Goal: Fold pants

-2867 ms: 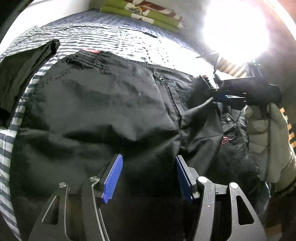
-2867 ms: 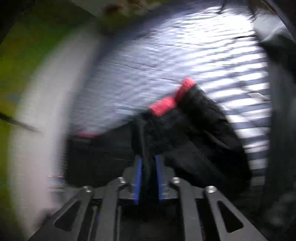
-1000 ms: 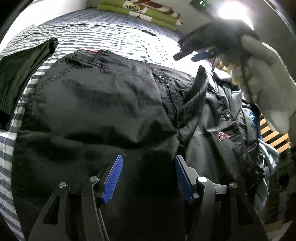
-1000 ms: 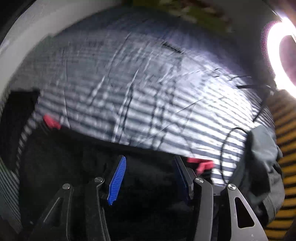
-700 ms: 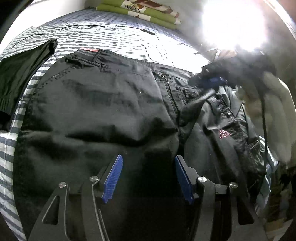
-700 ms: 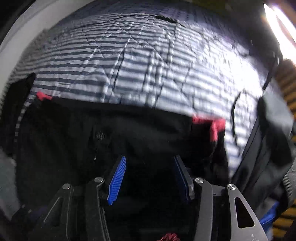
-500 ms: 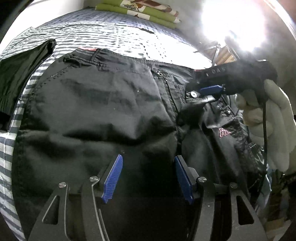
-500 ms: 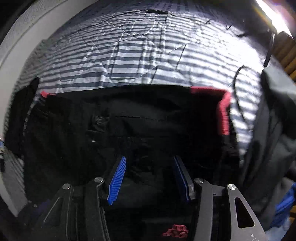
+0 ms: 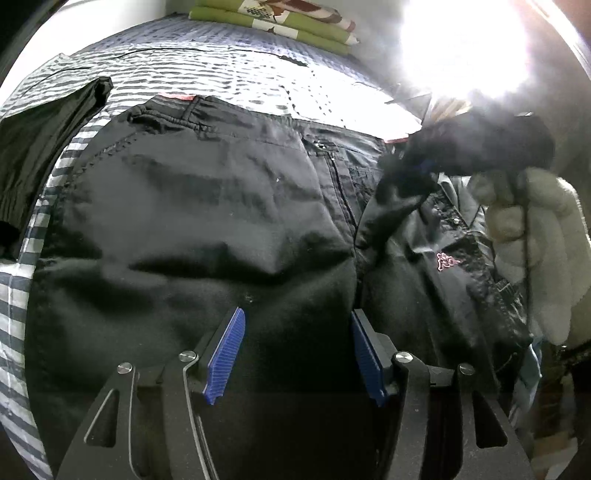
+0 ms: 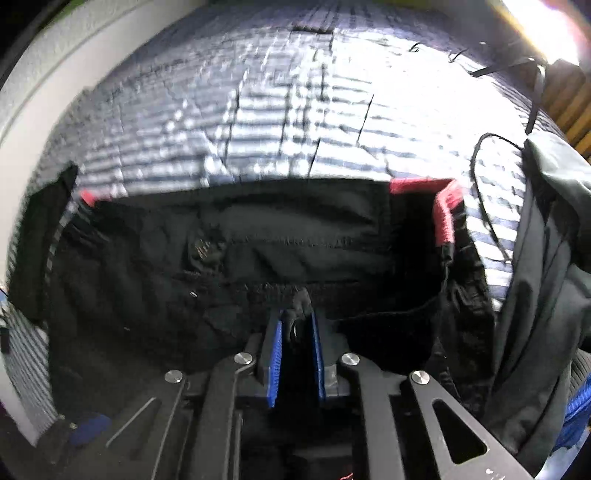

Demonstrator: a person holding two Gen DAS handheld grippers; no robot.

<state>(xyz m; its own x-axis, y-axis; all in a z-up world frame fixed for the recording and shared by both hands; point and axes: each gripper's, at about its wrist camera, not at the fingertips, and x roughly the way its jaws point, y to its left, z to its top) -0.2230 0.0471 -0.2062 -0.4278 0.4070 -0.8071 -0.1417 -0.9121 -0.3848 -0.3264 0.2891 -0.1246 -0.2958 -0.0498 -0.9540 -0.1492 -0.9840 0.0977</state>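
Note:
Black pants [image 9: 207,221] lie spread on a striped bed, waistband toward the far side, a red inner band [image 10: 443,218] showing at the waist. My left gripper [image 9: 295,354] hovers open over the seat of the pants, nothing between its blue pads. My right gripper [image 10: 296,332] is shut on a pinch of the pants' fabric near the fly. In the left wrist view the right gripper [image 9: 417,173] appears as a dark blurred tool held by a white-gloved hand [image 9: 532,236], lifting a fold of cloth at the pants' right side.
The striped blue-white bed cover [image 9: 229,74] stretches beyond the waistband. A dark garment [image 9: 40,140] lies at the left, a grey jacket [image 10: 543,280] and a black cord [image 10: 484,199] at the right. Folded green bedding [image 9: 273,26] sits by the far wall. A bright lamp [image 9: 461,44] glares.
My right gripper came down from above the bed onto the pants' right waist area and closed its open jaws on the fabric. The left gripper stayed open in place.

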